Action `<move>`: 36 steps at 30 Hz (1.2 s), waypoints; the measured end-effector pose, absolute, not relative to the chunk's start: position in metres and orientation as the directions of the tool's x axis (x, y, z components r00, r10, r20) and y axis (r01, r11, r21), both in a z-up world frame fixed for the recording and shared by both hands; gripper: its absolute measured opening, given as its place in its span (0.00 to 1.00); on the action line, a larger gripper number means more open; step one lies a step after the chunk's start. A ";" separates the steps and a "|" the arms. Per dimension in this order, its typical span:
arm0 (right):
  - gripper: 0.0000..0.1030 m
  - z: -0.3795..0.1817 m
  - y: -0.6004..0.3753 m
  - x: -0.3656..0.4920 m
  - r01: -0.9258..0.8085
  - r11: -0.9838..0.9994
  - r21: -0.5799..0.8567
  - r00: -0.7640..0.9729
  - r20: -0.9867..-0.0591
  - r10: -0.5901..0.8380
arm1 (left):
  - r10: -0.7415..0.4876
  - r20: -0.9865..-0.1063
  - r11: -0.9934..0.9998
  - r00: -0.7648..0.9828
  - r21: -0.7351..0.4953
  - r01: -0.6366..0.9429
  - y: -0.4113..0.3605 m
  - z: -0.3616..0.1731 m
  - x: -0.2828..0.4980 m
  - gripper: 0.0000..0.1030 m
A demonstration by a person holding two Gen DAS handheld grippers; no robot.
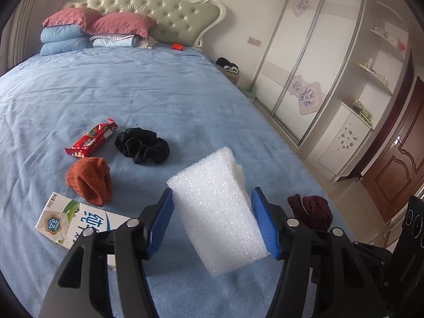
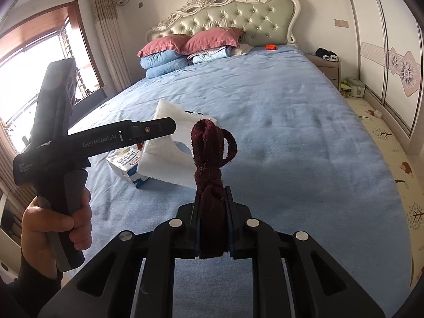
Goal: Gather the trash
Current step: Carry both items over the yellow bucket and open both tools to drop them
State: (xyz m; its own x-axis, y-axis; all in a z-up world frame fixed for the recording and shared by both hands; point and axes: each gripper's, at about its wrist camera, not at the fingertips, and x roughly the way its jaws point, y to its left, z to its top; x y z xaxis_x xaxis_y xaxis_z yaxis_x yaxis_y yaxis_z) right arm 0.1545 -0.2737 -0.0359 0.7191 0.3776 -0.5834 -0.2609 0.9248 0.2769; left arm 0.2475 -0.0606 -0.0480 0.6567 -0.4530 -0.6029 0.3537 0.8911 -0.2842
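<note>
Left gripper (image 1: 212,220) clamps white foam block (image 1: 214,212), lower centre; the soft foam could slip. Right gripper (image 2: 213,228) pinches maroon knit piece (image 2: 212,175), lower centre, whose floppy loop could snag.

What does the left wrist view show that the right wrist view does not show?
Only the left wrist view: the red snack wrapper, black scrunchie and orange knit piece.
Only the right wrist view: the window and the hand holding the left tongs.
Both: the white foam, milk carton, dark red cloth and blue bed.
</note>
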 end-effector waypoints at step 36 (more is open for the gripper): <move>0.15 -0.029 -0.530 0.032 0.130 0.952 0.277 0.821 -0.569 0.054 | -0.679 -0.622 0.644 0.390 -0.249 0.724 -0.353 -0.042 0.182 0.55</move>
State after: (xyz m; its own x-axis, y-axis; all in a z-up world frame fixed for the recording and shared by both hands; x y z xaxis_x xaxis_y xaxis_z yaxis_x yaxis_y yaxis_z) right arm 0.0318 -0.5300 -0.0295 0.8208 0.0537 -0.5687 0.1297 0.9521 0.2770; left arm 0.1824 -0.3531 -0.0416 0.3902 -0.6787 -0.6221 0.7235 0.6439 -0.2487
